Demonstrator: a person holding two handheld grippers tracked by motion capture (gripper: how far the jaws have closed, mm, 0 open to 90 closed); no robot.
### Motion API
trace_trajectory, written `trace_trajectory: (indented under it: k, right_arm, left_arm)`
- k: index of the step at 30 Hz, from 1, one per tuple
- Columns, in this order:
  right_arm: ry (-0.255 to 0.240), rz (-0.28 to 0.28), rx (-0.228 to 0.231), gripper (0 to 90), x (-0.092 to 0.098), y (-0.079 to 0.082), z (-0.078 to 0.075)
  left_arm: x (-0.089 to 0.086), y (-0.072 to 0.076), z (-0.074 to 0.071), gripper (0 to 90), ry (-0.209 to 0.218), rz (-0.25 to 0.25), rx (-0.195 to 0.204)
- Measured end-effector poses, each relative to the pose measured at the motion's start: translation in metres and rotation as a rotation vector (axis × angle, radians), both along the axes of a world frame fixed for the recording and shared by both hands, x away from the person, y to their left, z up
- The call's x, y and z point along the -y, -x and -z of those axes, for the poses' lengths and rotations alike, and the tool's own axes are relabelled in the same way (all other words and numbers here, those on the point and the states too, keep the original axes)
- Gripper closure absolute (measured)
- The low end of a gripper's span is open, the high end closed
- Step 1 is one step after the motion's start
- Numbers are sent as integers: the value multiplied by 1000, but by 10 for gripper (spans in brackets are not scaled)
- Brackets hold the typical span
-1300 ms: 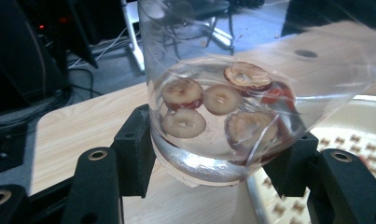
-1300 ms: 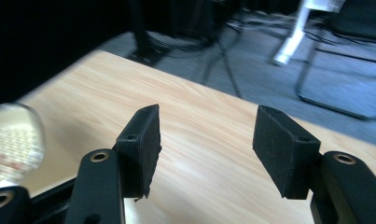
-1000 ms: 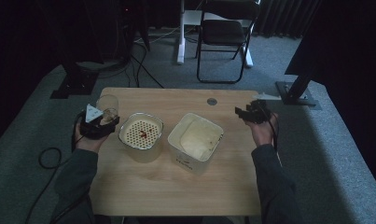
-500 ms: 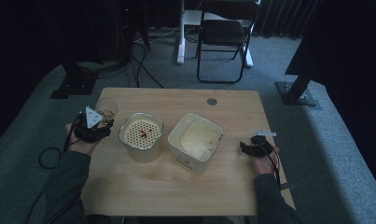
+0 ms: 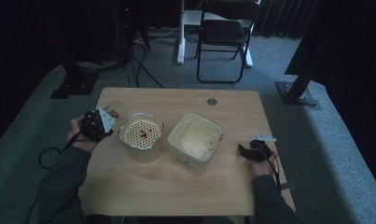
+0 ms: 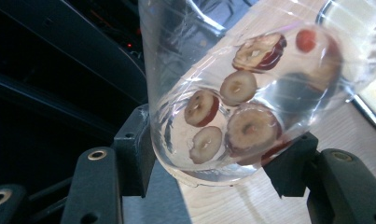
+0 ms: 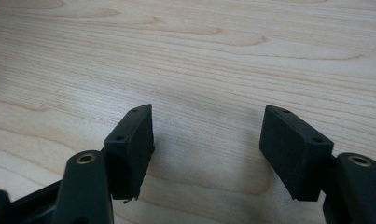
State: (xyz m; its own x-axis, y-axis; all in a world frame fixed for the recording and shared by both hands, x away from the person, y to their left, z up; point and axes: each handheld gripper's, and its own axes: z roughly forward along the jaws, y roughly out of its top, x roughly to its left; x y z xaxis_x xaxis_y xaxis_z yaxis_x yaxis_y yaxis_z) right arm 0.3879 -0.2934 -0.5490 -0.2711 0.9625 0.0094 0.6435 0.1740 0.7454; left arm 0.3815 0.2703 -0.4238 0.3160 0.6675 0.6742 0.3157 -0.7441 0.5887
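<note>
Wooden table (image 5: 143, 186) in a dim room, two hand-held grippers at work.
High view: left gripper (image 5: 98, 124) at centre left, clamped on a clear cup (image 5: 115, 110), seemingly tilted; right gripper (image 5: 248, 151) at lower right. Left gripper view: sliced fruit (image 6: 244, 119) inside cup. Right gripper view: just been opening, nothing between, over bare wood.
</note>
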Motion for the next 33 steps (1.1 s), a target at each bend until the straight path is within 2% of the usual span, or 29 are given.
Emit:
trace_trajectory:
  k: [4,10,13,16,17,18,19,22,26,33]
  right_arm:
    - [-1,-3,-2,331,0,0,0]
    - [0,-5,-1,332,0,0,0]
    - [0,-9,-2,332,0,0,0]
    - [0,-13,-1,332,-1,0,0]
    - [0,-13,-2,332,-1,0,0]
    - [0,-13,-2,332,-1,0,0]
    - [-1,-13,-2,332,-1,0,0]
    - [-1,-13,-2,333,-1,0,0]
    - [-1,-14,-2,332,-1,0,0]
    - [-1,-14,-2,332,-1,0,0]
  left_arm:
    - [2,-2,-2,423,-50,9,11]
    - [5,-3,-6,422,-162,26,25]
    - [6,-4,-6,423,-195,35,20]
    - [8,-4,-6,423,-249,40,22]
    - [8,-4,-6,423,-281,37,17]
    - [8,-4,-6,423,-281,37,17]
    - [10,-4,-6,423,-322,44,18]
    - [13,-5,-6,424,-382,48,29]
    - [18,-3,-4,425,-489,63,54]
    - [25,-2,-4,425,-615,84,91]
